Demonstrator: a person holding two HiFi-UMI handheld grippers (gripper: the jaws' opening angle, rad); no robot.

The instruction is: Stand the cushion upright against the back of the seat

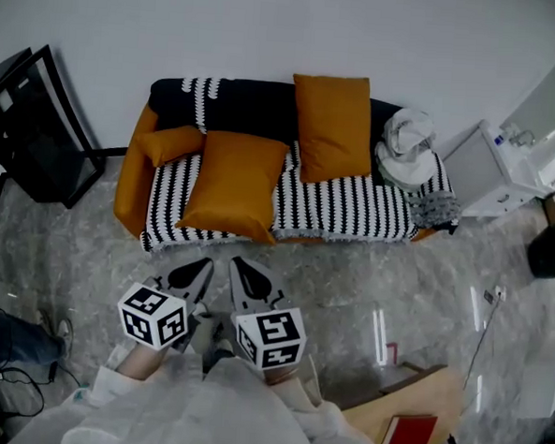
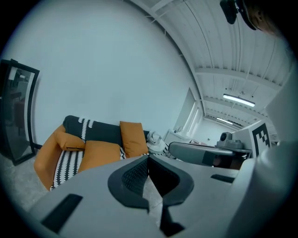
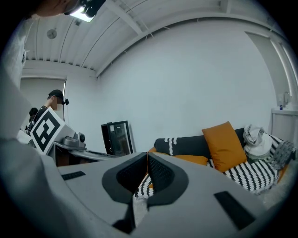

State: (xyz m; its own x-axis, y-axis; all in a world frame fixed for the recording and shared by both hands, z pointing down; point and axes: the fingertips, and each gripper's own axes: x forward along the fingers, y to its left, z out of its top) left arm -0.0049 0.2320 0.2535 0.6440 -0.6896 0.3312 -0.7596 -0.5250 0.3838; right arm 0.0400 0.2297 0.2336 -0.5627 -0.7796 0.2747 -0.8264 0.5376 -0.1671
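Note:
A large orange cushion (image 1: 233, 185) lies flat and slightly askew on the left half of the sofa seat (image 1: 344, 211), which has a black-and-white striped cover. It shows too in the left gripper view (image 2: 100, 153) and the right gripper view (image 3: 191, 159). A second orange cushion (image 1: 333, 126) stands upright against the dark sofa back (image 1: 247, 102). My left gripper (image 1: 206, 264) and right gripper (image 1: 237, 263) hover side by side over the floor just in front of the sofa, pointing at the flat cushion. Both are shut and hold nothing, left (image 2: 148, 157) and right (image 3: 147, 155).
A small orange cushion (image 1: 170, 144) rests at the sofa's left arm, and a white cloth heap (image 1: 406, 144) sits at its right end. A black glass-fronted cabinet (image 1: 35, 126) stands left, a white appliance (image 1: 492, 168) right. A wooden table with a red book (image 1: 410, 429) is behind me.

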